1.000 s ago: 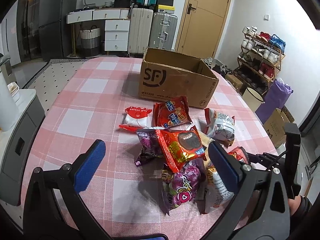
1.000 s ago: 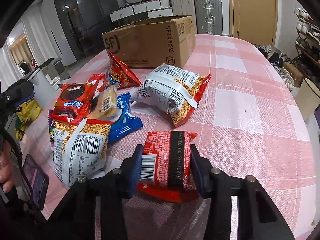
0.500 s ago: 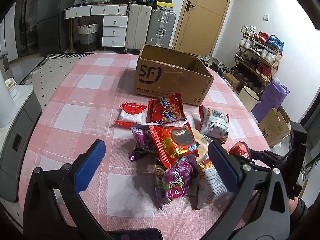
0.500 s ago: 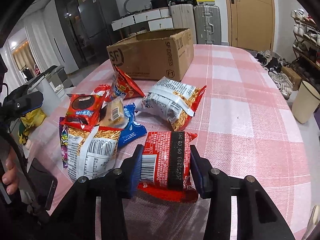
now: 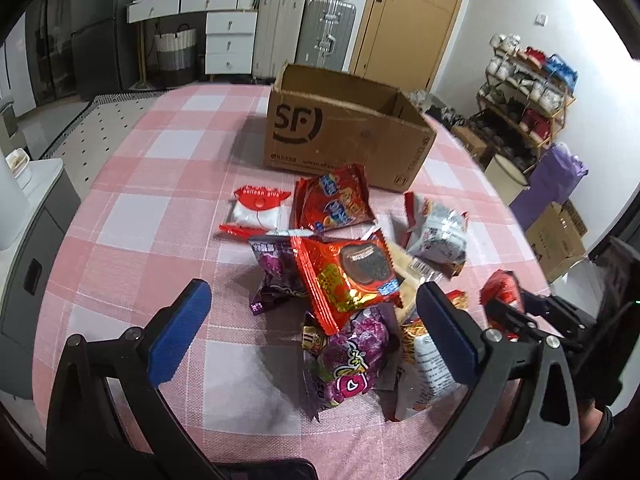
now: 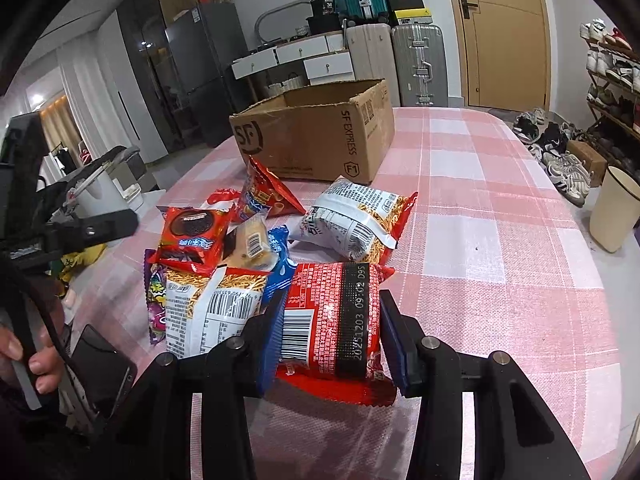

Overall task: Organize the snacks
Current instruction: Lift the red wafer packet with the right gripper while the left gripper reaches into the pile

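Note:
My right gripper (image 6: 330, 332) is shut on a red snack packet (image 6: 332, 320) with a barcode, held above the pink checked table (image 6: 500, 240); the packet also shows in the left wrist view (image 5: 502, 292). My left gripper (image 5: 312, 320) is open and empty, hovering over a pile of snacks: a red cookie pack (image 5: 346, 276), purple candy bags (image 5: 348, 360), a white-and-red packet (image 5: 258, 212) and noodle snack bags (image 6: 356, 220). An open SF cardboard box (image 5: 344, 136) stands behind the pile; it also shows in the right wrist view (image 6: 316, 136).
Beyond the table stand suitcases (image 5: 304, 32), white drawers (image 5: 228, 40) and a door (image 5: 404, 16). A shoe rack (image 5: 528, 100) and a purple bag (image 5: 556, 176) are to the right. A cream bin (image 6: 612, 212) sits on the floor beside the table.
My right gripper has lifted the red packet higher and drawn back from the pile. My left gripper has pulled back slightly; the box looks farther off.

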### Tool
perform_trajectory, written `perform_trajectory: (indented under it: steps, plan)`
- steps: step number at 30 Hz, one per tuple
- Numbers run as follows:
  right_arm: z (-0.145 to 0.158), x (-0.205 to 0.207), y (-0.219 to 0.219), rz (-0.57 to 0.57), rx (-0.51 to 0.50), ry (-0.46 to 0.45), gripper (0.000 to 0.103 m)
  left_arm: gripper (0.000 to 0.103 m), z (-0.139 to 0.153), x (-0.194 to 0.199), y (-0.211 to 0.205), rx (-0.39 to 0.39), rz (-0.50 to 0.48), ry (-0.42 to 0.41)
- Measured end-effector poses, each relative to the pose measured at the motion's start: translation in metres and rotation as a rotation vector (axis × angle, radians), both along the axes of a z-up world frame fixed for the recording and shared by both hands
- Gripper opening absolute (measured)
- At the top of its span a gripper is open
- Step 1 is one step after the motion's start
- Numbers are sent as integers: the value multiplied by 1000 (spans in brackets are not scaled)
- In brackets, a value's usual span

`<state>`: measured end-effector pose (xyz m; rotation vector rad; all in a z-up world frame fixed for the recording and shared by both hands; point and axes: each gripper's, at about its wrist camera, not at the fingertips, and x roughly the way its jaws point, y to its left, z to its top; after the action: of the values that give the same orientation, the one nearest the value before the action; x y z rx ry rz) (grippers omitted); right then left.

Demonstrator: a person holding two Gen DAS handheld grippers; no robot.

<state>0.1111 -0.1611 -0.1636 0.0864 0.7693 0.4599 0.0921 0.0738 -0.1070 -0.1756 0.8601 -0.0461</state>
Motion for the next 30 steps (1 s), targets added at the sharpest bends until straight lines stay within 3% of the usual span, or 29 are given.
perform_trajectory:
  steps: [24, 30]
  plan:
    - [-14, 4, -14, -5, 64, 19, 44, 102, -40, 64, -38, 151, -5, 93]
    - [-17, 6, -17, -9, 75, 28, 44, 102, -45, 71, -34, 150, 0, 99]
